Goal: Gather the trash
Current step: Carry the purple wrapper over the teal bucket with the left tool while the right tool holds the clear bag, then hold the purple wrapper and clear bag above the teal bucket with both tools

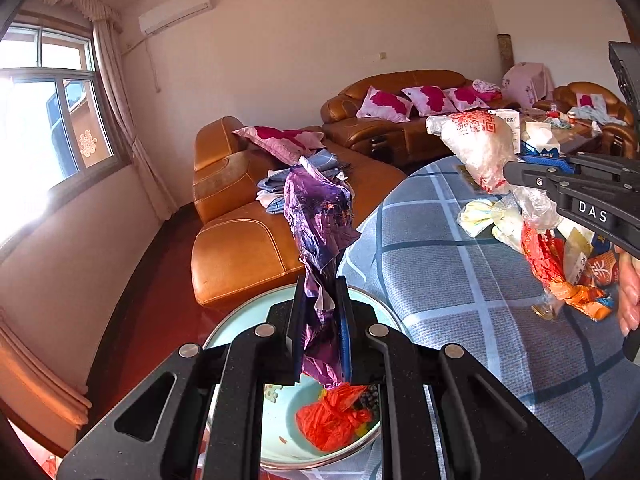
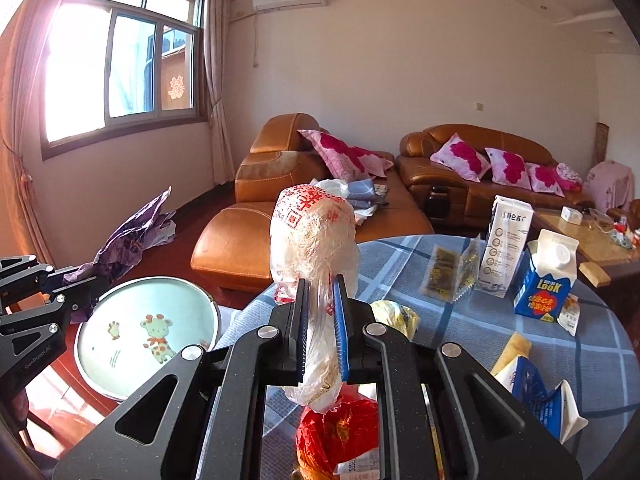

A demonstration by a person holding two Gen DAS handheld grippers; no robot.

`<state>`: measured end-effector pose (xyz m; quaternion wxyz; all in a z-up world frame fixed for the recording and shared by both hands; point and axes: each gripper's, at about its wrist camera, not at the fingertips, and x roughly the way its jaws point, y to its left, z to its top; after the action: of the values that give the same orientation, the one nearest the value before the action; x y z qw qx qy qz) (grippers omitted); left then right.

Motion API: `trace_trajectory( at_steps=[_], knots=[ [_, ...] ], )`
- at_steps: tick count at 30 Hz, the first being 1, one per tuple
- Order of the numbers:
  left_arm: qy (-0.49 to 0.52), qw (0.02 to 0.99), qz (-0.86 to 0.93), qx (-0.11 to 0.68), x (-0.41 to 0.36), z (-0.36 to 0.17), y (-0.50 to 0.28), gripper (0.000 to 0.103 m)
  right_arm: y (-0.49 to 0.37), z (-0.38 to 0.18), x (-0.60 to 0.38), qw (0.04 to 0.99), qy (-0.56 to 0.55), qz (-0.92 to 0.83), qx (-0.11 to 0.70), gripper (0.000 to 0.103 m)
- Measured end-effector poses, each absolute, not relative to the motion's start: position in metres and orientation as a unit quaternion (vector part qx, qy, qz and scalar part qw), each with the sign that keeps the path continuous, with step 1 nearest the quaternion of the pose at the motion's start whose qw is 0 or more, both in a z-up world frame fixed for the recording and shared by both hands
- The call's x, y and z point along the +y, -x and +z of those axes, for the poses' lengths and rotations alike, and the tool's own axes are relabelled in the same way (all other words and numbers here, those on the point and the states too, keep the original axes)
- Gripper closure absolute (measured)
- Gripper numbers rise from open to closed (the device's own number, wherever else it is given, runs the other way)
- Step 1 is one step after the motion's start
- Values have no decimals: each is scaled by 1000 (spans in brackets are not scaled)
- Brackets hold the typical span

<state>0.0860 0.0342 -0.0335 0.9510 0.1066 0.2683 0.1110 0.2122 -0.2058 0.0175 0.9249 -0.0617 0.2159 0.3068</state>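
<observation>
The left gripper [image 1: 320, 320] has its fingers clamped on a crumpled purple wrapper [image 1: 320, 216], held above the pale green basin [image 2: 132, 304], where a red bag [image 1: 332, 416] seems to lie inside. The right gripper [image 2: 321, 328] pinches a white plastic bag with red print [image 2: 312, 232] over the checked surface [image 2: 472, 320]; a blue carton [image 2: 546, 284] stands at two o'clock.

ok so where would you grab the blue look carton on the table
Take the blue carton across its flat blue side walls, below the white gabled top with the round cap. It stands upright, so come in level. The tall white carton stands close on its window side, so come from the near table edge. Both claws are currently full.
</observation>
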Motion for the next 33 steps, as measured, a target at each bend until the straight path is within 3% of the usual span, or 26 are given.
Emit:
trace_trajectory(
  at_steps=[33],
  knots=[
    [-106,931,174,303,90,-49,-80,90,-198,-5,-129,880,136,407,203,90]
  ],
)
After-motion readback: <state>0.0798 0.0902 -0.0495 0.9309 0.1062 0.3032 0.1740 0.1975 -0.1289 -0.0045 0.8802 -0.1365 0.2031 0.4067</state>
